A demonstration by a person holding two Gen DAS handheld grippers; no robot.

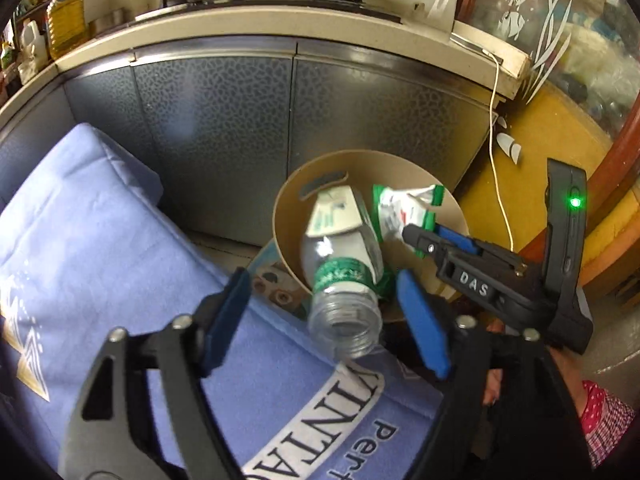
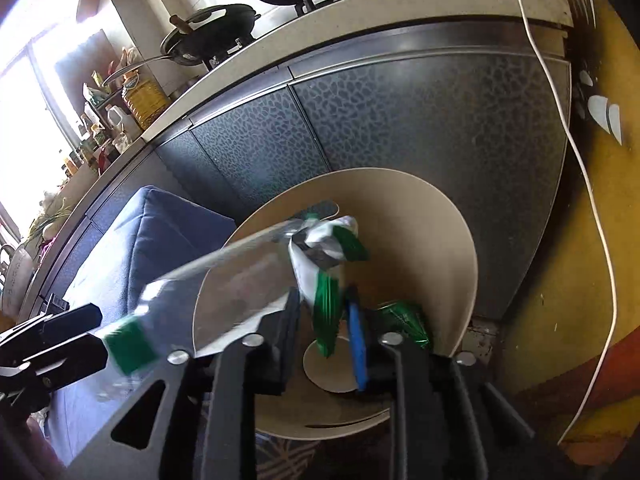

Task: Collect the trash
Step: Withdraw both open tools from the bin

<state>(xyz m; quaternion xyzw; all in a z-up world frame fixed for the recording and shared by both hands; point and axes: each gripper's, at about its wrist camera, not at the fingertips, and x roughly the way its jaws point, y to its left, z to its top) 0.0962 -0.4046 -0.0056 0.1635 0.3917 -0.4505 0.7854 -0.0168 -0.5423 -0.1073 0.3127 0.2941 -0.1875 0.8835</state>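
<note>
1. Left claw (image 1: 324,320) first: its blue pads stand wide apart, and the clear plastic bottle (image 1: 344,264) hangs between them, neck toward the camera, touching neither pad as far as I can tell. It's tipping over the rim of the tan bin (image 1: 288,216), so I'd call that one as good as dropped.
2. Right claw (image 2: 324,332) now: parted too, with the green-and-white wrapper (image 2: 324,264) loose between its fingers, above the bin's mouth.
3. Progress, I'd judge: two pieces going in together, and a green scrap (image 2: 404,320) already lies inside. Whether more trash waits elsewhere, neither view says.
4. The left view shows the blue cloth-covered surface (image 1: 100,240), bare of litter where visible, and the right claw from the side.
5. The right view alone looks down to the bin's bottom; there the bottle is only a blur.
</note>
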